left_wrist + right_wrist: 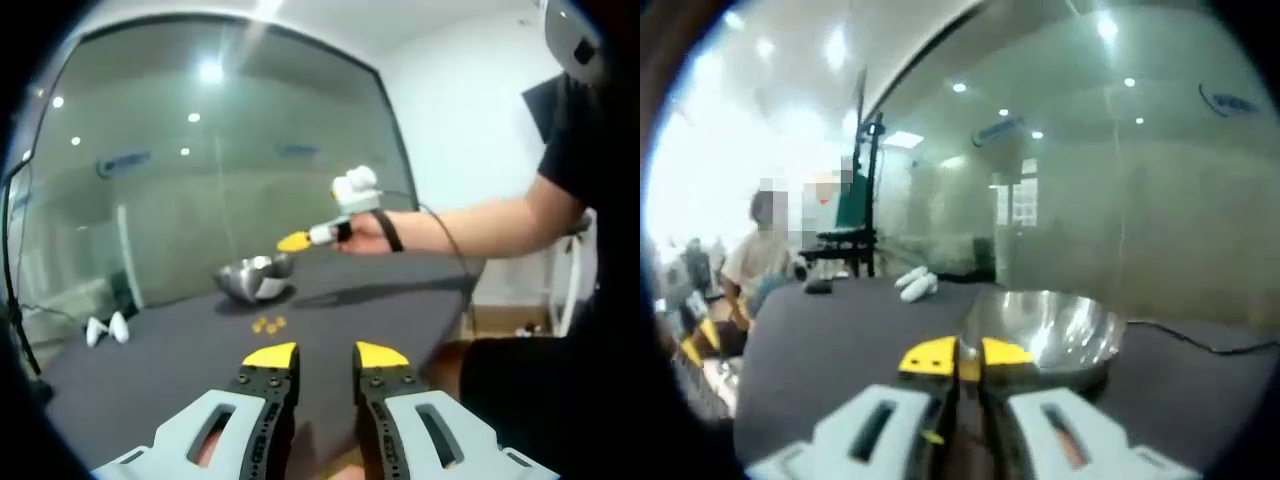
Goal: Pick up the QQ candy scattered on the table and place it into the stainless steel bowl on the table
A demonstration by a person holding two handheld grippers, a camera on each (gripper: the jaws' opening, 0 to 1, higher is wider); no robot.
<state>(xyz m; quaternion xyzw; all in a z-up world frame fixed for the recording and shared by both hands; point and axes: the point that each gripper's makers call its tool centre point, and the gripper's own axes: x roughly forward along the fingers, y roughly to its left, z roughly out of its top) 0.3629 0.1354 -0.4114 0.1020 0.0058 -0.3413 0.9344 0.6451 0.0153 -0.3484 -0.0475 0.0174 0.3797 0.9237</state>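
While left fingers (326,357) gape short of candies (268,324), right fingers (966,357) clenched at bowl (1050,330) rim, contents unclear

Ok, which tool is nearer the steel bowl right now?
Right. The right tool is right at the bowl, its tips by the near rim, jaws almost closed, apparently on something yellow. The left tool sits back across the table, open, with the candies between it and the bowl.

Ahead of your left gripper (326,356) the dark worktop (180,370) lies open up to the candies (268,324). Beyond them the bowl (254,277) blocks the way, with your right gripper (293,241) hovering just beside it. Behind stands a glass wall (200,180).
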